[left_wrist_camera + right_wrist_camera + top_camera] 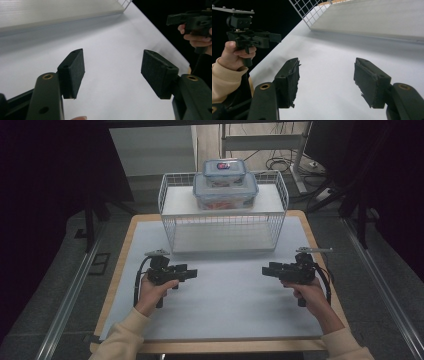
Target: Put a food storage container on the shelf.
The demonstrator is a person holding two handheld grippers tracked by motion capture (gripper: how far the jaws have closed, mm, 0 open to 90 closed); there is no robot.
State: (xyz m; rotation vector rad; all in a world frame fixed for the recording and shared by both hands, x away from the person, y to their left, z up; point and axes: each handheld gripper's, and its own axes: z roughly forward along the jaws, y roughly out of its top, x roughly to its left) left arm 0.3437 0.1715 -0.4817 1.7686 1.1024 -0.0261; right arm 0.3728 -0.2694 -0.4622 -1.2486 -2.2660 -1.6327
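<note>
My left gripper (192,273) hovers over the left half of the white mat (225,300), its jaws pointing right toward the middle. In the left gripper view the left gripper (113,71) is open, with bare mat between the pads. My right gripper (265,270) mirrors it on the right half, pointing left. The right gripper view has the right gripper (327,77) open too, holding nothing. Each view also catches the other hand's gripper farther off: the right gripper (170,20) and the left gripper (278,38).
A white wire rack (170,227) stands at the back of the mat, with a shelf on top and an open space beneath. On the shelf sits a large clear lidded container (225,195) with a smaller one (224,170) stacked on it. The wooden table edge (220,347) frames the mat.
</note>
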